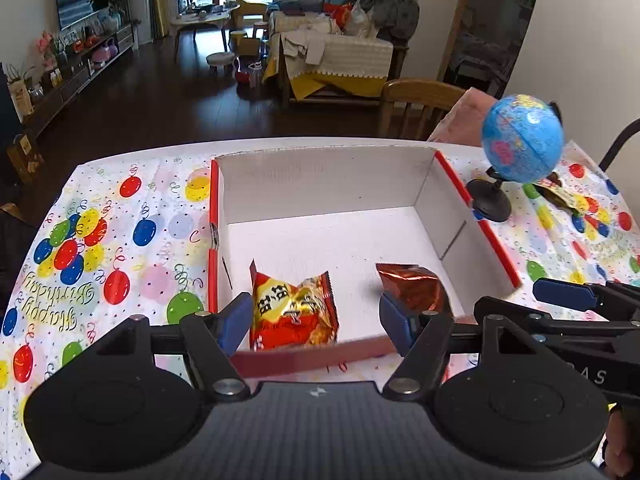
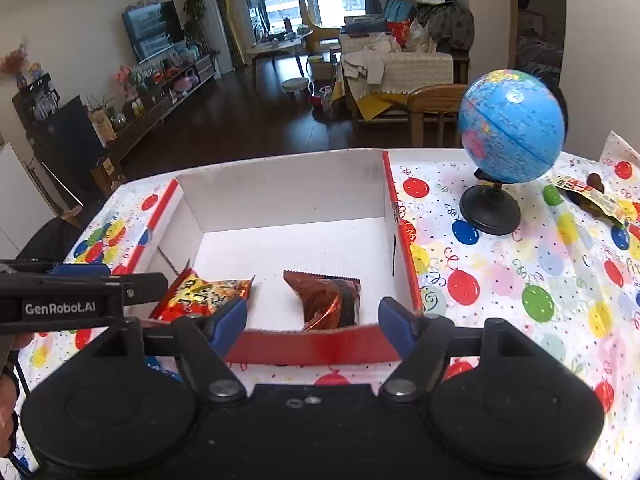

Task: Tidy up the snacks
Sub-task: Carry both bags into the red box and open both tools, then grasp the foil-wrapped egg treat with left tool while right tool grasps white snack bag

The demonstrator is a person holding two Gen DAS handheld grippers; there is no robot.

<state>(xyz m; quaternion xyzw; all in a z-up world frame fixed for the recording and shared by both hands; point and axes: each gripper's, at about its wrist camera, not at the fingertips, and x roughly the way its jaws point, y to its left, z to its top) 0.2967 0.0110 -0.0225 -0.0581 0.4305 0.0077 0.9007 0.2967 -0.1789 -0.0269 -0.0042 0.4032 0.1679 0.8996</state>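
Note:
A white cardboard box with red edges (image 1: pixel 320 184) (image 2: pixel 280 188) stands open on the balloon tablecloth. Inside, near its front wall, lie a red and gold snack packet (image 1: pixel 294 312) (image 2: pixel 200 294) on the left and a shiny brown-red foil packet (image 1: pixel 412 288) (image 2: pixel 326 298) on the right. My left gripper (image 1: pixel 316 320) is open and empty, just before the box's front wall. My right gripper (image 2: pixel 312 320) is open and empty beside it, at the same wall. Another snack packet (image 2: pixel 592 196) (image 1: pixel 558 194) lies behind the globe at the far right.
A small blue globe on a black stand (image 2: pixel 508 132) (image 1: pixel 520 140) is right of the box. A wooden chair (image 2: pixel 436 108) stands beyond the table's far edge. The tablecloth (image 2: pixel 520 280) spreads to the right of the box.

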